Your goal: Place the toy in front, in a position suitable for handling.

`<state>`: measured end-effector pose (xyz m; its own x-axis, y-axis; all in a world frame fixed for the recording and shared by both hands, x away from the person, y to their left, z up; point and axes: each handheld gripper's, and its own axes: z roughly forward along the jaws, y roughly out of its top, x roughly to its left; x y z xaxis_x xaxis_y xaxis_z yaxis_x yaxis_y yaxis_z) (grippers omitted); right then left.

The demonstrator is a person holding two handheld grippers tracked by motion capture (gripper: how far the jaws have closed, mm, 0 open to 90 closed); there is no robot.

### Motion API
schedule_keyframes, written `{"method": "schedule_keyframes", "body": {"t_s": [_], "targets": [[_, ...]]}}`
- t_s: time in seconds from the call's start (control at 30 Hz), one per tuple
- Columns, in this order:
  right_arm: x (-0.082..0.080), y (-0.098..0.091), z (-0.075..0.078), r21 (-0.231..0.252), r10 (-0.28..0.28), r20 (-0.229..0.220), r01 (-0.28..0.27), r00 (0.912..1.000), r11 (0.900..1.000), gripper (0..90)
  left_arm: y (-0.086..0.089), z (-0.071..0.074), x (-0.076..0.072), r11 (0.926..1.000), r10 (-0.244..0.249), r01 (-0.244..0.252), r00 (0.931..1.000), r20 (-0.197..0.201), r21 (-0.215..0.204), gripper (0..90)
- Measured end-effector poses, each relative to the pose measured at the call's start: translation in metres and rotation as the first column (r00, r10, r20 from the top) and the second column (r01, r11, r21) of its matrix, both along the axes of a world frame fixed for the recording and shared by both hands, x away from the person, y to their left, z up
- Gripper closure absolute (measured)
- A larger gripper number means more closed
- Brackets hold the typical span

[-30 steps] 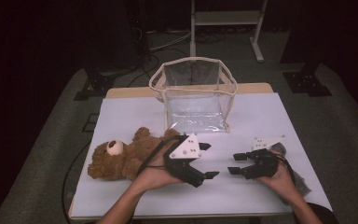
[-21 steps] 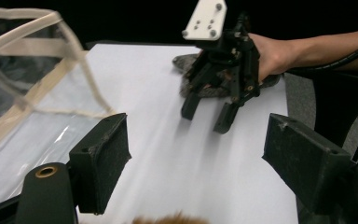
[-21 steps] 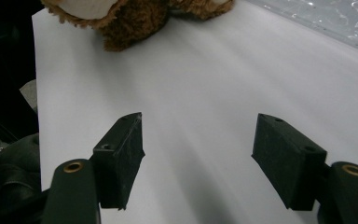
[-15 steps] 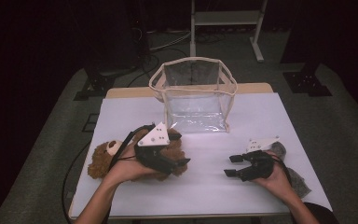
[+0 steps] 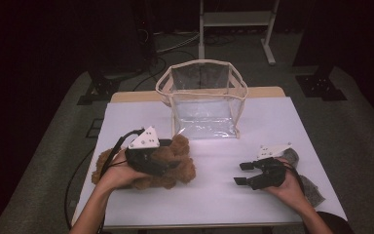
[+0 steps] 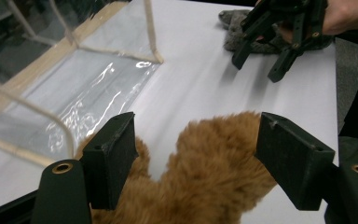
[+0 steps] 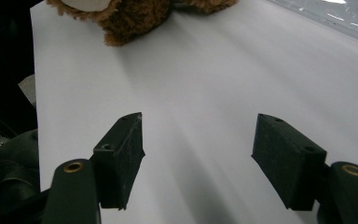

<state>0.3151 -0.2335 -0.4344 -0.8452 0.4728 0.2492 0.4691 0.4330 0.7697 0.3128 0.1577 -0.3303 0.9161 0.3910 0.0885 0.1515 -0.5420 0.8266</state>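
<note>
On the white table, a clear bag stands behind a brown teddy bear. The left hand-held gripper, jaws just closing, straddles the bear; the right hand-held gripper rests wide open, empty.

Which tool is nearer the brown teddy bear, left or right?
Left. The left tool straddles the teddy bear, jaws either side, closing in. The right tool rests apart on the white table.

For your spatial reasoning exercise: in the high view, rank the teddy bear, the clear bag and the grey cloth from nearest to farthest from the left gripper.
1. Teddy bear, under the left gripper.
2. Clear bag, behind, at the table's middle.
3. Grey cloth, far right, beside the other hand.
</note>
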Motion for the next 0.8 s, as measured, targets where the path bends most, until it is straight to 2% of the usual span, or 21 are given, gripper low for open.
{"method": "schedule_keyframes", "body": {"t_s": [0.17, 0.23, 0.33, 0.4, 0.43, 0.57, 0.63, 0.67, 0.8], "targets": [[0.000, 0.001, 0.000, 0.007, 0.003, -0.006, -0.003, 1.0000, 1.0000, 33.6, 0.008, -0.007, 0.001, 0.9999, 0.013, -0.013, 0.9997, -0.021, 0.008, 29.6], [0.001, 0.005, 0.004, 0.025, 0.022, 0.000, -0.022, 0.9997, 0.9994, 37.2, 0.010, -0.009, -0.001, 0.9998, 0.012, -0.012, 0.9997, -0.023, 0.016, 29.5], [0.006, 0.013, 0.010, 0.069, 0.052, -0.016, -0.051, 0.9985, 0.9963, 40.3, 0.013, -0.009, -0.003, 0.9996, 0.017, -0.016, 0.9996, -0.023, 0.025, 29.5], [0.009, 0.019, 0.014, 0.079, 0.067, -0.020, -0.066, 0.9975, 0.9948, 40.8, 0.013, -0.009, -0.004, 0.9995, 0.017, -0.017, 0.9996, -0.020, 0.025, 29.6], [0.013, 0.030, 0.021, 0.091, 0.095, -0.012, -0.093, 0.9954, 0.9915, 43.5, 0.014, -0.008, -0.006, 0.9994, 0.020, -0.019, 0.9996, -0.019, 0.030, 29.6], [0.022, 0.055, 0.041, 0.126, 0.153, 0.016, -0.153, 0.9882, 0.9801, 44.6, 0.016, -0.005, -0.008, 0.9990, 0.019, -0.019, 0.9998, -0.009, 0.040, 29.6], [0.024, 0.060, 0.045, 0.133, 0.165, 0.022, -0.167, 0.9860, 0.9771, 44.7, 0.018, -0.004, -0.008, 0.9988, 0.021, -0.021, 0.9998, -0.006, 0.044, 29.6], [0.027, 0.075, 0.058, 0.143, 0.197, 0.035, -0.200, 0.9797, 0.9692, 44.7, 0.019, -0.003, -0.008, 0.9987, 0.022, -0.022, 0.9998, -0.002, 0.046, 29.6], [0.032, 0.098, 0.077, 0.157, 0.256, 0.048, -0.261, 0.9654, 0.9525, 44.8, 0.024, -0.001, -0.008, 0.9982, 0.033, -0.033, 0.9995, 0.005, 0.051, 29.6]]}}
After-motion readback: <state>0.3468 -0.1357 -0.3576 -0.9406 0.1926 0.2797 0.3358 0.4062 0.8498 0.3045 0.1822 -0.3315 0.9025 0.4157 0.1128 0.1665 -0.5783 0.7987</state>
